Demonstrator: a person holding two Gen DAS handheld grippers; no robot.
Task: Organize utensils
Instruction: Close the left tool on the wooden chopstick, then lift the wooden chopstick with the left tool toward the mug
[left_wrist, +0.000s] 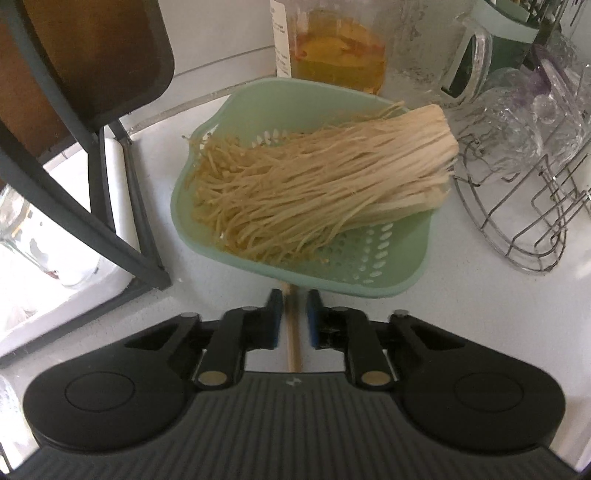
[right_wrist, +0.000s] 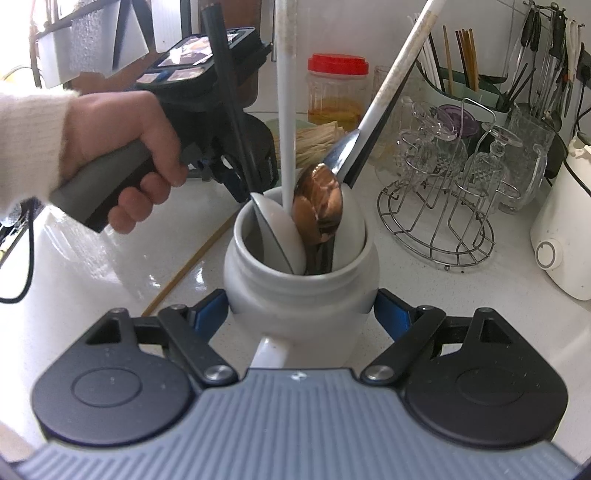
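Chopstick, a thin straw-coloured wooden stick, is lying flat on the glossy white counter, running between the blue pads of the left gripper. Those jaws are standing close together with a narrow gap on either side of the stick; whether the pads are pressing it I cannot tell. The stick's far end is slipping under the near rim of a pale green plastic strainer basket, slotted along its floor and holding a bundle of thin pale mushrooms. A dark metal frame is crowding the counter's left side, and a wire glass rack is closing in on the right, leaving only a narrow strip of bare counter around the stick.

In the right wrist view, the right gripper is clamping a smooth, round-shouldered grey ceramic crock, jaws spread wide around its body. Spoons are standing bowl-up in it: two white ceramic ones and a shiny copper-toned metal one. A hand in a cream sleeve is holding the left gripper's handle beyond the crock.
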